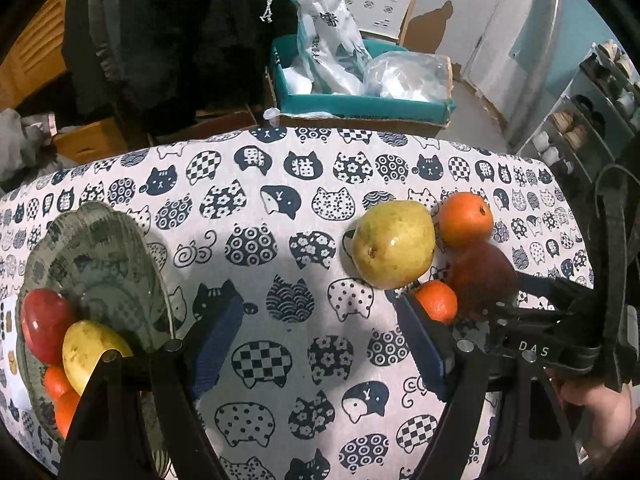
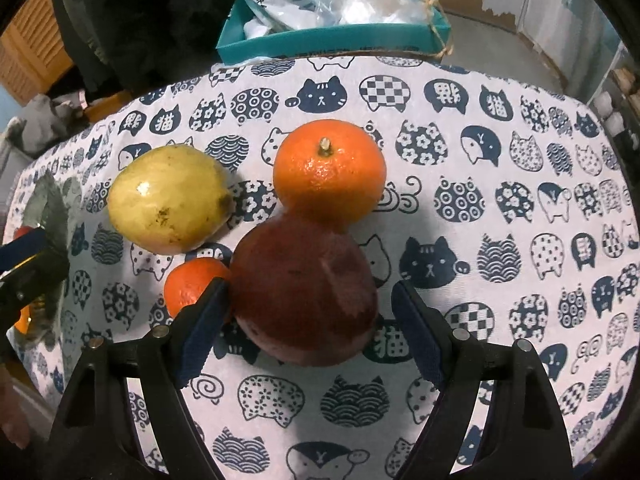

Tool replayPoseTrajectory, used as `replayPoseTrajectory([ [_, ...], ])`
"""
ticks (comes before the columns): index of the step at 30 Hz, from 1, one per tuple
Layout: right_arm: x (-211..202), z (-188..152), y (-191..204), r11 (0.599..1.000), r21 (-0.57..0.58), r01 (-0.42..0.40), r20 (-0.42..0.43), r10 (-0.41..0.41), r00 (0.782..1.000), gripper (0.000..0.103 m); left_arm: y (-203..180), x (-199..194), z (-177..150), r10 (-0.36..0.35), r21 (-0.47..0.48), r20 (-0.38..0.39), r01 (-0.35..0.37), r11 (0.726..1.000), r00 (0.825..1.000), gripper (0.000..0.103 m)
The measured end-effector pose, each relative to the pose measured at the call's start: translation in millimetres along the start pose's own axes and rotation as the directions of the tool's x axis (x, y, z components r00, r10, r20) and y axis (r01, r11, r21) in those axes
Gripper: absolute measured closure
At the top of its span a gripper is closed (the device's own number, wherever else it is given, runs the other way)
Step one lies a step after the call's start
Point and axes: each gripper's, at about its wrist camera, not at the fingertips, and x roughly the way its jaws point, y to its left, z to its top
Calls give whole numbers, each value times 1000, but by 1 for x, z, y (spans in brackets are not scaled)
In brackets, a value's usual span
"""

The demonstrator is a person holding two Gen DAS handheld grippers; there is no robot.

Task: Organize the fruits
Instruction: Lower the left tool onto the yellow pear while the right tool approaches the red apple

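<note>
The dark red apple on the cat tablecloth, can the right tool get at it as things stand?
Probably yes. The right tool is open, and the dark red apple already sits between its fingers. The small orange beside the left finger may get nudged.

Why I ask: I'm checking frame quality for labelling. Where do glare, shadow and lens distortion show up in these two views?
Left wrist view: a glare spot on the pear, the dark red fruit dim in shade, the tablecloth edge bowed by the fisheye. Right wrist view: a small highlight on the pear, soft shadow under the dark red fruit between the open right hand-held gripper fingers, black corner vignetting.
</note>
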Motion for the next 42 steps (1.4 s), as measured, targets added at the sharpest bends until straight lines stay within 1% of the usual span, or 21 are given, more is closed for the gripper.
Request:
replayPoseTrajectory([
  [1, 1, 0, -2, 1000, 12, -11, -3, 11, 1000, 21, 0, 1, 2, -5, 0, -1, 5, 1000, 1000, 22],
  [2, 2, 0, -4, 999, 26, -28, -8, 28, 1000, 24, -1, 3, 4, -12, -3, -3, 12, 1000, 1000, 22],
  [4, 5, -1, -8, 995, 63, -77, -19, 78, 997, 28, -3, 5, 8, -31, -6, -6, 31, 1000, 1000, 22],
  [5, 5, 0, -9, 993, 74, -88, -22, 89, 996, 28, -4, 7, 10, -40, -8, -7, 40, 999, 999, 22],
  [8, 4, 0, -8, 994, 67, -86, -21, 88, 996, 29, -11, 12, 15, -57, 4, -11, 57, 998, 998, 22],
  [10, 1, -2, -8, 997, 55, -49, -12, 50, 999, 29, -17, 15, 17, -57, 20, -10, 57, 998, 998, 22],
  [13, -9, -1, -9, 999, 31, 25, 33, -26, 999, 29, -27, 23, 22, -58, 49, -15, 58, 997, 998, 22],
  [15, -17, 0, -11, 996, 14, 85, 64, -86, 994, 29, -34, 29, 24, -54, 67, -19, 55, 996, 998, 22],
  [17, -23, 3, -13, 986, -5, 170, 96, -168, 981, 29, -41, 34, 26, -52, 83, -22, 54, 995, 998, 22],
  [19, -26, 4, -20, 979, 3, 203, 110, -202, 973, 29, -48, 41, 29, -50, 102, -27, 53, 993, 998, 22],
  [22, -27, 6, -32, 981, 40, 192, 111, -195, 974, 29, -55, 52, 32, -50, 117, -45, 55, 992, 998, 22],
  [26, -25, 6, -43, 978, 61, 198, 108, -204, 973, 29, -60, 62, 34, -53, 125, -61, 60, 990, 997, 22],
  [32, -20, 6, -46, 980, 75, 185, 100, -192, 976, 29, -65, 73, 36, -38, 126, -71, 47, 991, 997, 22],
  [35, -19, 7, -44, 982, 71, 175, 100, -182, 978, 29, -67, 75, 36, -33, 139, -69, 43, 989, 997, 25],
  [36, -19, 7, -43, 982, 69, 173, 100, -180, 979, 29, -67, 77, 36, -24, 146, -72, 34, 989, 997, 29],
  [42, -17, 7, -41, 984, 70, 163, 96, -169, 981, 29, -67, 79, 36, -31, 149, -72, 41, 988, 997, 31],
])
